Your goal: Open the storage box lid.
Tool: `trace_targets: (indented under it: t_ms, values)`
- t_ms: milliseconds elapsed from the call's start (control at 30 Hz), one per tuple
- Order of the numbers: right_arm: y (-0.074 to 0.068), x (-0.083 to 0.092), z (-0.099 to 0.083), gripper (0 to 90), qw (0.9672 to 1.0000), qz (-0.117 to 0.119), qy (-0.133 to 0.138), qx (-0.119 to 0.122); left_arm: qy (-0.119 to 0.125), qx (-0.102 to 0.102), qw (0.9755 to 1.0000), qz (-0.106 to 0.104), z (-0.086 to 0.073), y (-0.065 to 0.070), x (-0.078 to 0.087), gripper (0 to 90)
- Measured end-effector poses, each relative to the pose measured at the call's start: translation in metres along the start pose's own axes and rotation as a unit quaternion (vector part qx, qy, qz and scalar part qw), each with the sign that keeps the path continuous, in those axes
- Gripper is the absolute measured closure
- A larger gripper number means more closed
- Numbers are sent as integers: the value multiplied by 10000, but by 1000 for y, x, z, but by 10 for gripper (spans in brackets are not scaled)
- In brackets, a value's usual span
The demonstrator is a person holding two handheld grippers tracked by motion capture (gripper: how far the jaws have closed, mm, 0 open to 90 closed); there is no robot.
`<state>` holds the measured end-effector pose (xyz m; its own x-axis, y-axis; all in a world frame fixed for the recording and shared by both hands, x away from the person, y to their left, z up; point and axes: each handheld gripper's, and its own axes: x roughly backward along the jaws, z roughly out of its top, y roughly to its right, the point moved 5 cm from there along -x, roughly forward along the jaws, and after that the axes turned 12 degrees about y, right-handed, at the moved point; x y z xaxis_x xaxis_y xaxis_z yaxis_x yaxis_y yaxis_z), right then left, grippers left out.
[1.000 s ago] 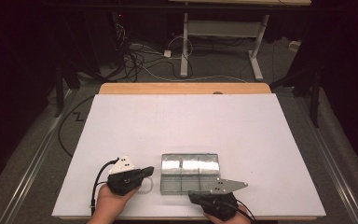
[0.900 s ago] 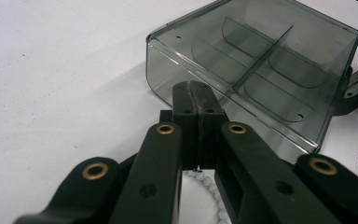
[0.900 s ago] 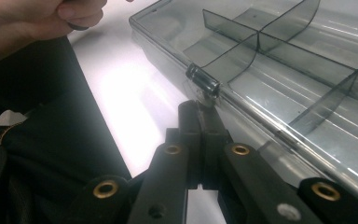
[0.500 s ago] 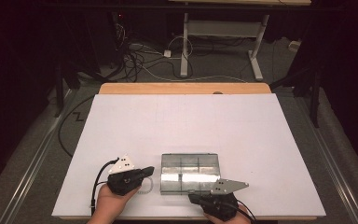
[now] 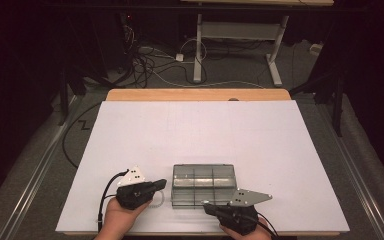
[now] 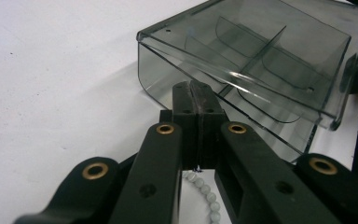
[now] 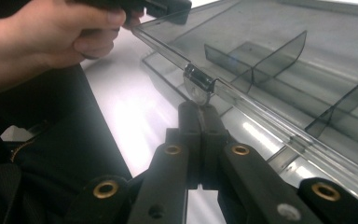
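Note:
A clear smoky-grey compartment box [image 5: 203, 185] with inner dividers lies near the table's front edge. My left gripper [image 5: 164, 184] is shut and points at the box's left end [image 6: 168, 70]; in the left gripper view its jaws [image 6: 196, 86] are pressed together just short of that wall. A string of white beads [image 6: 205, 189] lies under it. My right gripper [image 5: 206, 204] is shut at the box's front. In the right gripper view its tips [image 7: 199, 106] sit right below the lid's small latch [image 7: 198, 84]. Whether they touch the latch I cannot tell. The lid looks slightly ajar.
The box rests on a white table top [image 5: 200, 130] with a wooden strip [image 5: 195, 94] along its far edge. Beyond the table are cables [image 5: 150, 60] on the floor and a white desk frame [image 5: 235, 45]. The other hand [image 7: 51, 37] shows at the top left of the right gripper view.

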<state>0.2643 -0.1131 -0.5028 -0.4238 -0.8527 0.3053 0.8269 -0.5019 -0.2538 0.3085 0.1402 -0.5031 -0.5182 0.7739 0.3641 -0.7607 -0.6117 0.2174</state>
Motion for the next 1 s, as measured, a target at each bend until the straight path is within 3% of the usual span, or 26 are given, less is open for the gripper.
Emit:
trace_targets:
  t_ms: [633, 1000]
  values:
    - [-1, 5, 25, 900, 9991, 21, 382, 182, 117, -1, 9996, -244, 4, 17, 5, 877]
    - [-2, 5, 32, 900, 9983, 15, 479, 323, 165, 23, 9989, -430, 8, 27, -2, 876]
